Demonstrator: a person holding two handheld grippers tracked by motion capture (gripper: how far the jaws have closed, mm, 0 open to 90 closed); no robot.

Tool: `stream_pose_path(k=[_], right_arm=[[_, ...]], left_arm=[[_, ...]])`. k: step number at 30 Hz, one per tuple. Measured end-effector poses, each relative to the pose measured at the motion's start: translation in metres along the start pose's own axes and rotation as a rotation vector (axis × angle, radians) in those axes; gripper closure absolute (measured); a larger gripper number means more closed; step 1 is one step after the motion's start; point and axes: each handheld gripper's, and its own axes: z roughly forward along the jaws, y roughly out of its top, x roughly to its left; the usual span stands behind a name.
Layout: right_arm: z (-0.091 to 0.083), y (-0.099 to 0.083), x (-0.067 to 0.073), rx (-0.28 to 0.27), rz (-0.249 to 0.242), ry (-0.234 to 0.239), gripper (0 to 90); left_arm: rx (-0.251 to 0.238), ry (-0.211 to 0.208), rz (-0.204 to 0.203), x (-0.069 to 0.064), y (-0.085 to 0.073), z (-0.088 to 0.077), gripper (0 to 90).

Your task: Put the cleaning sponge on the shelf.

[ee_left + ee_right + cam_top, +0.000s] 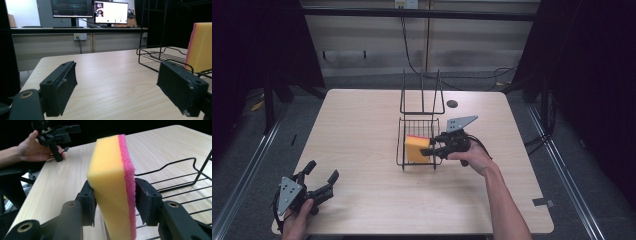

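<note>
Over the black wire rack (418, 150) mid-table, right gripper (113, 202) has its jaws either side of the upright yellow-pink sponge (112, 182), pads barely touching, grip loosening. Risk: sponge tips over or catches on the wires if released unevenly. Left gripper (319, 182) rests near table corner, jaws apart, empty.

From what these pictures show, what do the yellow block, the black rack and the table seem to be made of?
Sponge: soft foam, matte and finely porous, with a rougher pink scouring layer on one face. Rack: thin metal wire, probably, with a smooth black coating and bent corners. Table: pale wood-grain top, likely laminate; its even, slightly glossy surface suggests so.
</note>
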Motion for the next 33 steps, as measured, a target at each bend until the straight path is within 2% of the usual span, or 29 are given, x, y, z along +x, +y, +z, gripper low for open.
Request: stream_pose_path(k=[3, 4, 7, 8, 9, 12, 15, 16, 19, 27, 29, 30, 33], right_arm=[[-0.001, 0.000, -0.001, -0.007, 0.008, -0.009, 51.2], [-0.002, 0.000, 0.000, -0.005, 0.007, -0.014, 46.0], [-0.003, 0.001, 0.000, -0.014, 0.022, -0.024, 42.9], [-0.004, 0.002, 0.000, -0.016, 0.036, -0.036, 35.7], [-0.004, 0.002, 0.000, -0.016, 0.036, -0.036, 35.7], [-0.004, 0.002, 0.002, -0.024, 0.059, -0.071, 21.3], [-0.005, 0.002, 0.003, -0.036, 0.067, -0.084, 19.0], [-0.006, 0.003, 0.004, -0.038, 0.066, -0.097, 15.2], [-0.008, 0.004, 0.006, -0.037, 0.061, -0.104, 14.9], [-0.019, 0.008, 0.012, -0.079, 0.061, -0.131, 13.8], [-0.022, 0.008, 0.014, -0.090, 0.059, -0.143, 13.8], [-0.025, 0.006, 0.016, -0.094, 0.050, -0.169, 13.6], [-0.029, 0.003, 0.017, -0.094, 0.061, -0.173, 13.6]], left_arm=[[0.002, 0.000, 0.002, 0.000, 0.000, 0.000, 15.6], [0.001, 0.000, 0.001, 0.000, 0.000, 0.000, 15.6], [0.001, 0.000, 0.001, 0.000, 0.000, 0.000, 15.6], [0.001, 0.000, 0.001, 0.000, 0.000, 0.000, 15.6], [0.001, 0.000, 0.001, 0.000, 0.000, 0.000, 15.6], [0.002, 0.000, 0.002, 0.000, 0.000, 0.000, 15.6], [0.001, 0.000, 0.001, 0.000, 0.000, 0.000, 15.6], [0.004, -0.001, 0.004, 0.000, 0.000, 0.000, 15.6], [0.001, -0.001, 0.001, 0.000, 0.000, 0.000, 15.6], [0.001, 0.000, 0.001, 0.000, 0.000, 0.000, 15.6], [0.001, 0.000, 0.001, 0.000, 0.000, 0.000, 15.6], [0.001, 0.000, 0.001, 0.000, 0.000, 0.000, 15.6], [0.001, 0.000, 0.001, 0.000, 0.000, 0.000, 15.6]])
